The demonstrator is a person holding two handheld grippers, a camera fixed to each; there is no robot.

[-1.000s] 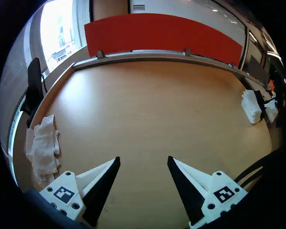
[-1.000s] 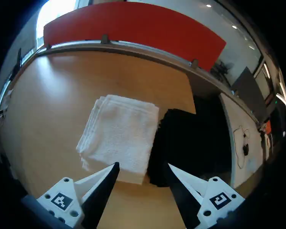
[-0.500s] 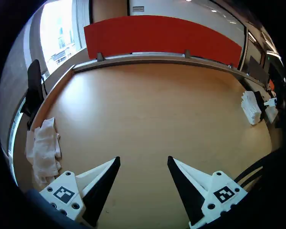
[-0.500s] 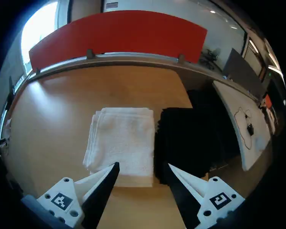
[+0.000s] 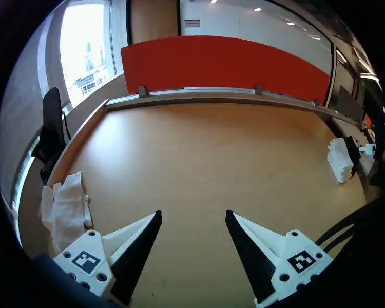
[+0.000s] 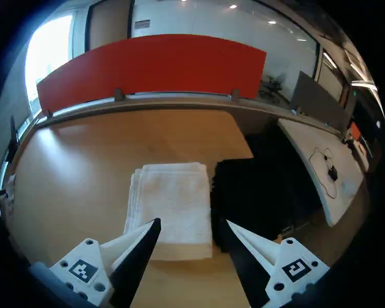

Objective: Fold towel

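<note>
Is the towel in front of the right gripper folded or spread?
Folded: the towel is a compact rectangle, stacked layers showing along its left edge.

Upright along far edge of wooden table [image 5: 208,149]: red divider panel [image 5: 223,61]. On the near side, opposite the panel, left gripper [image 5: 192,213] low over the table, jaws spread wide, bare wood between them. Down-left of the panel, at table edge, crumpled white towel [image 5: 66,210]. Below the panel's right end, at the table's edge, folded white towel stack [image 5: 340,160]. Below the panel's left end, off the table, black chair [image 5: 51,128]. Left of the panel, bright window [image 5: 84,51].
</note>
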